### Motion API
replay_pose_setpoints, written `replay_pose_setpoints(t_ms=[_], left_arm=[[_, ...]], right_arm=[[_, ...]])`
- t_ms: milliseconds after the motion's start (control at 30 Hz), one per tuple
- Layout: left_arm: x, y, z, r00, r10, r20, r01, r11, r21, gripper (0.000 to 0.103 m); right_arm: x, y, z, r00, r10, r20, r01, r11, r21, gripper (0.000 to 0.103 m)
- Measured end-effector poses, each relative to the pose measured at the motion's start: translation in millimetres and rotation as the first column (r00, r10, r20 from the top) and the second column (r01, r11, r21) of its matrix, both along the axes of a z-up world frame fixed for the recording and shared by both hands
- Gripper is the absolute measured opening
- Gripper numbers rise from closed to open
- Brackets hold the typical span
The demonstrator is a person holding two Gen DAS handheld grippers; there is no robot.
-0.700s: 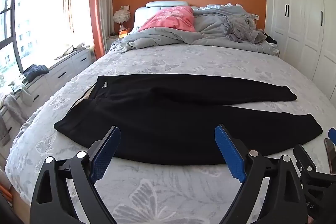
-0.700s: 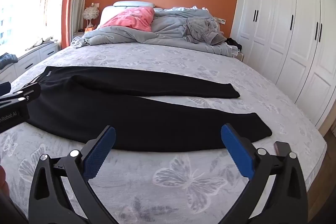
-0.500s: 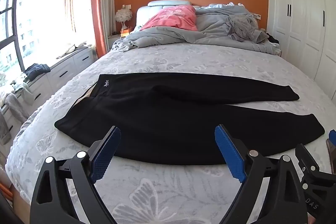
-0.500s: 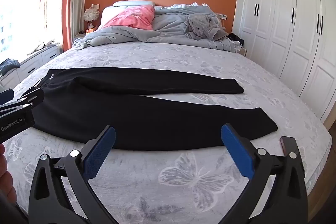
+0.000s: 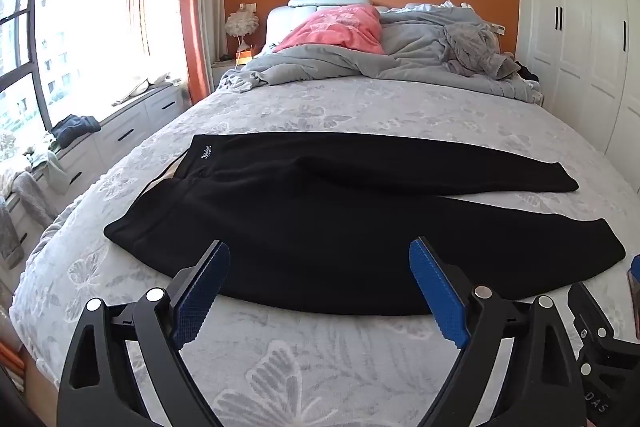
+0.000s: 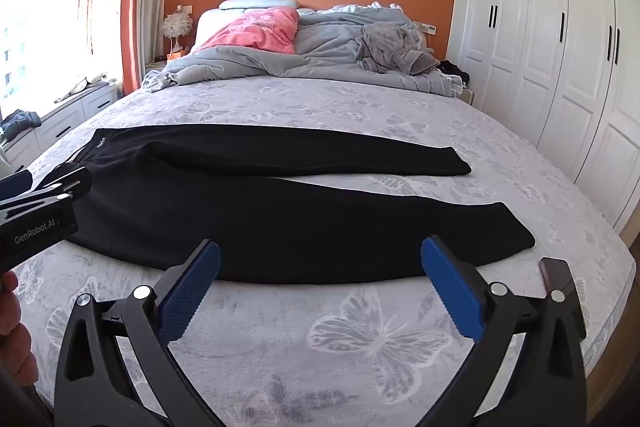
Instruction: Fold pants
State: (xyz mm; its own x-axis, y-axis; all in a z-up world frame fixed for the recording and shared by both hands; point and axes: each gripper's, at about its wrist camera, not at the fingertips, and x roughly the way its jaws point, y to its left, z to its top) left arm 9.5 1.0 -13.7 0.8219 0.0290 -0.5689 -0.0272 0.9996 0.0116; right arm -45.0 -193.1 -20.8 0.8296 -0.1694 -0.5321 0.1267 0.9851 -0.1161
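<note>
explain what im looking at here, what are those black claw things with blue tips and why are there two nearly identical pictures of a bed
Those claws are hand-held grippers, not a robot: a person carries one in each hand, and each has a wide-angle camera looking forward along its two fingers. So one picture comes from the left gripper and the other from the right gripper, side by side, hence the similar views. The blue parts are grip pads on the fingers.

On the grey butterfly-patterned bedspread lies a pair of long black pants, spread flat with the waistband to the left and both legs stretching right. Further back are a rumpled grey duvet and a pink pillow.

Both grippers are open and hold nothing; folding has not begun.
</note>
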Motion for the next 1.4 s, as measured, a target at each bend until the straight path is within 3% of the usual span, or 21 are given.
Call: replay_pose_setpoints(t_ms=[1400], left_arm=[[-0.9,-3.4,-3.2,1.000,-0.002,0.005,0.002,1.000,0.021,0.088]], right_arm=[[0.8,-3.4,2.8,1.000,-0.006,0.008,0.006,1.000,0.012,0.098]])
